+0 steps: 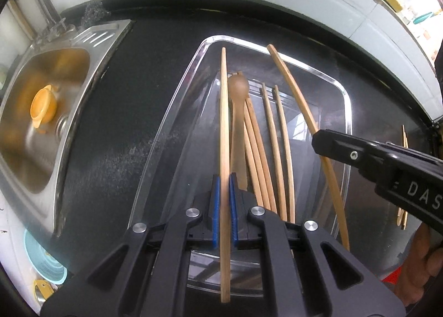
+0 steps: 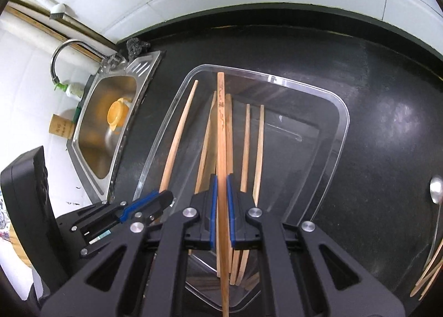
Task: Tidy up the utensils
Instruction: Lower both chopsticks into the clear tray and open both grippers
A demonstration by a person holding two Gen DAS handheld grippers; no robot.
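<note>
Now both grippers are hovering over the clear tray (image 1: 346, 112) at frame centre. Left gripper (image 1: 224, 200) is pinching a plain chopstick (image 1: 223, 112) btw its blue pads, jaws nearly closed. Right gripper (image 2: 221, 206) is clamping an engraved chopstick (image 2: 221, 128) likewise. More chopsticks (image 1: 277, 145) and a wooden spoon (image 1: 238, 95) are lying in the tray. Sink (image 1: 108, 40) is sitting at left.

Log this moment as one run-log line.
left hand-held gripper: shut on chopstick | right hand-held gripper: shut on printed chopstick | both over clear tray | tray holds chopsticks, spoon
</note>
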